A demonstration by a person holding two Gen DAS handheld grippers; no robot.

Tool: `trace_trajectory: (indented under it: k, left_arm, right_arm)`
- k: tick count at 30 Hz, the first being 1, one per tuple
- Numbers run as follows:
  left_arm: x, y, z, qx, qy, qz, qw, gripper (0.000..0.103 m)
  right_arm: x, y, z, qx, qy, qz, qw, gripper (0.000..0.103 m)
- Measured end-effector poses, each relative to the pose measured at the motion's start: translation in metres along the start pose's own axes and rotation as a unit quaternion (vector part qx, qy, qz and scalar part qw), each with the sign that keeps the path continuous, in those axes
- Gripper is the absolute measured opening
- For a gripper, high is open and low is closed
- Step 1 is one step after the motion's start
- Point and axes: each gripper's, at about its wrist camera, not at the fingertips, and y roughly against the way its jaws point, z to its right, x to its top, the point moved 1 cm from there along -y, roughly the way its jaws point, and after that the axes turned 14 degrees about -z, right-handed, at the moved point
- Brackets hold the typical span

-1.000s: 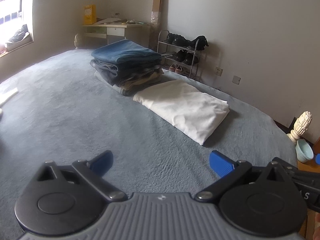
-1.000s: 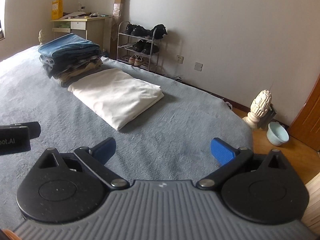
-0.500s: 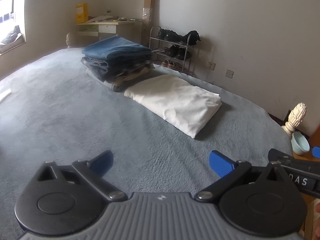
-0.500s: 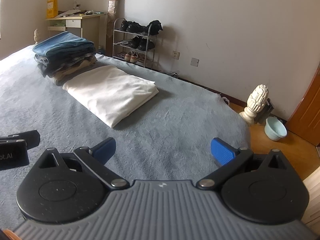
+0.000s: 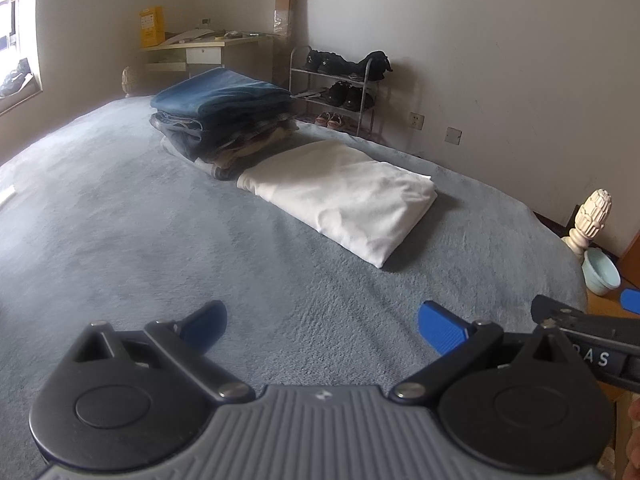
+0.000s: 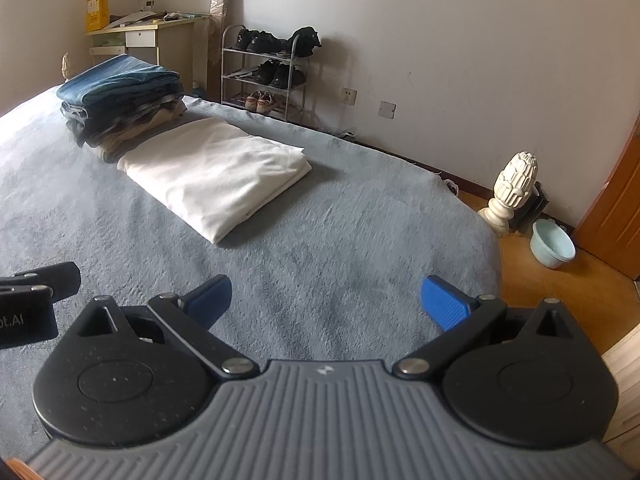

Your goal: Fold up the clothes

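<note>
A folded white garment [image 5: 344, 196] [image 6: 216, 172] lies flat on the grey-blue bed cover [image 5: 120, 232] [image 6: 340, 240]. Just behind it stands a stack of folded clothes [image 5: 224, 120] [image 6: 120, 104] with blue jeans on top. My left gripper [image 5: 322, 326] hangs open over bare cover, well short of the white garment, with nothing between its blue pads. My right gripper [image 6: 326, 300] is also open and empty, near the bed's right edge. Part of the right gripper [image 5: 588, 332] shows at the right of the left wrist view, and part of the left gripper [image 6: 32, 300] at the left of the right wrist view.
A metal shoe rack [image 5: 336, 88] [image 6: 268, 72] stands against the far wall beside a desk [image 5: 200, 52] [image 6: 148, 36]. On the wooden floor right of the bed are a white carved bedpost [image 6: 512, 188] and a pale blue bowl [image 6: 552, 242]. An orange door [image 6: 616, 208] is at far right.
Both grippers have drawn back and turned slightly, so the white garment and the stack sit a little farther off and shifted in view. Both stay open and empty.
</note>
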Motion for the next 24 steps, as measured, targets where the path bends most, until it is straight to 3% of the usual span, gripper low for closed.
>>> trace_trajectory:
  k: [24]
  left_arm:
    - [0.0008, -0.0031, -0.0007, 0.005, 0.001, -0.002, 1.0000, 0.103]
  right_arm:
    - [0.0002, -0.0055, 0.0002, 0.000, -0.001, -0.007, 1.000, 0.102]
